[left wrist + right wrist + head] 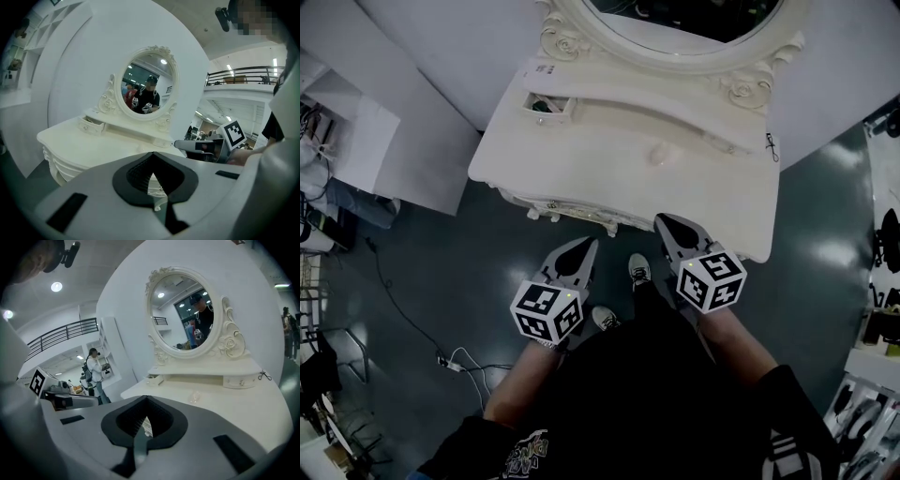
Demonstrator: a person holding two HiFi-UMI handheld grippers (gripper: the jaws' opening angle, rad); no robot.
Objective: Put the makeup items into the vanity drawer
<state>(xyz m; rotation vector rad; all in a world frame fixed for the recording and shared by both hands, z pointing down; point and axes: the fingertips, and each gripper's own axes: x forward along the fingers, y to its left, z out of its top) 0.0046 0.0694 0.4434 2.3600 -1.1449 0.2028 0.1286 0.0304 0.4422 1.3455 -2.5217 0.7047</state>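
Note:
A white vanity (609, 178) with an oval mirror (675, 28) stands in front of me. Its small left drawer (548, 105) is pulled open, with something small and greenish inside; it also shows in both gripper views (91, 124) (154, 379). A small clear item (659, 155) (194, 397) lies on the tabletop. A thin black item (772, 145) (264, 376) lies at the right end. My left gripper (584, 244) (152, 154) and right gripper (662, 221) (146, 397) hover at the vanity's front edge, both shut and empty.
A second small drawer (240, 380) on the right is closed. White panels (403, 112) lean left of the vanity. A cable and power strip (450, 361) lie on the dark floor. Shelving (877, 375) stands at the right. A person (96, 373) stands far off.

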